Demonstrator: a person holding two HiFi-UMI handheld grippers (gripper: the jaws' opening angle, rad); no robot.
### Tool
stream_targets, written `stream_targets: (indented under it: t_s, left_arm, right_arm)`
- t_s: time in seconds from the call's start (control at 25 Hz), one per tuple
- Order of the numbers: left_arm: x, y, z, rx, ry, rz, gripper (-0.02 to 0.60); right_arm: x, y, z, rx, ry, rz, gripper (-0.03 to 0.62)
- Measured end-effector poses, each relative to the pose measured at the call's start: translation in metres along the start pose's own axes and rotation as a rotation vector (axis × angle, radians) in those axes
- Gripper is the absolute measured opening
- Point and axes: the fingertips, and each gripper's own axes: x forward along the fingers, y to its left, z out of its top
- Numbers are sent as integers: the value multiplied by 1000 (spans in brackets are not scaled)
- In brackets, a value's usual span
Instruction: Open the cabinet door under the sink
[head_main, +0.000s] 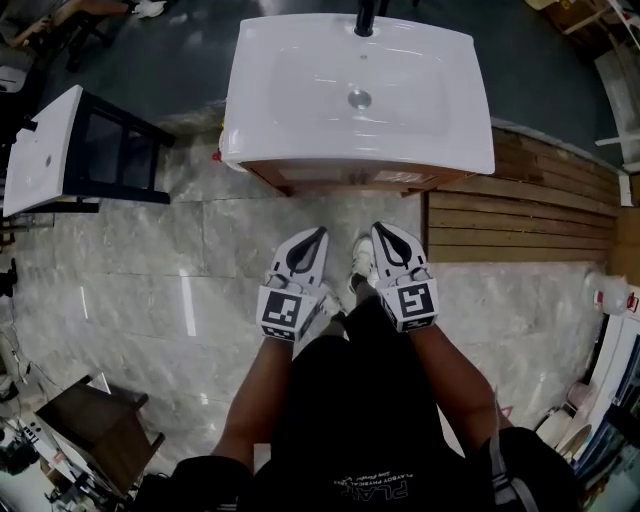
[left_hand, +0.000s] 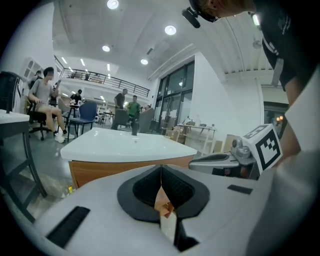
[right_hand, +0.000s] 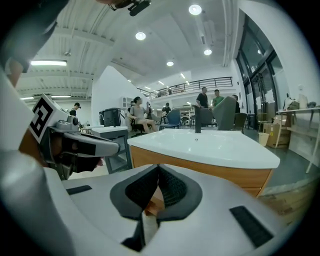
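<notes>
A white sink (head_main: 360, 90) sits on a wooden cabinet (head_main: 350, 180) at the top of the head view; only the cabinet's top front edge shows below the basin, and its door is hidden from above. Both grippers hang side by side over the floor, short of the cabinet and apart from it. My left gripper (head_main: 320, 232) is shut with nothing in it. My right gripper (head_main: 377, 227) is shut and empty too. In the left gripper view the closed left gripper (left_hand: 161, 167) faces the cabinet's wooden front (left_hand: 115, 170). The right gripper (right_hand: 158, 167) faces the same wooden front (right_hand: 210, 172).
A black-framed stand with a white top (head_main: 60, 150) is at the left. Wooden planks (head_main: 530, 215) lie on the floor to the cabinet's right. The person's shoe (head_main: 362, 262) shows between the grippers. A brown box (head_main: 100, 430) sits at bottom left. Several people are far behind.
</notes>
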Motion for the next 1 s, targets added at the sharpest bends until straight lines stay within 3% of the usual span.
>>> stream_targets:
  t_s: [0.28,0.6,0.8,1.0]
  left_arm:
    - [54,32,-53,-37,44,22,22]
    - [106,66,-111,-89,57,44,21]
    - [120,70,-151,-141,85,52,21]
    - [136,86,-187,-141,114,60,22]
  right_arm:
    - [56,-35,-58,59,96,-37,23]
    - [118,-58,-141,92,235,-18,27]
    - [142,-78,-186,134,318,-47,100]
    - [172,-93,-222,185,363,-73,111]
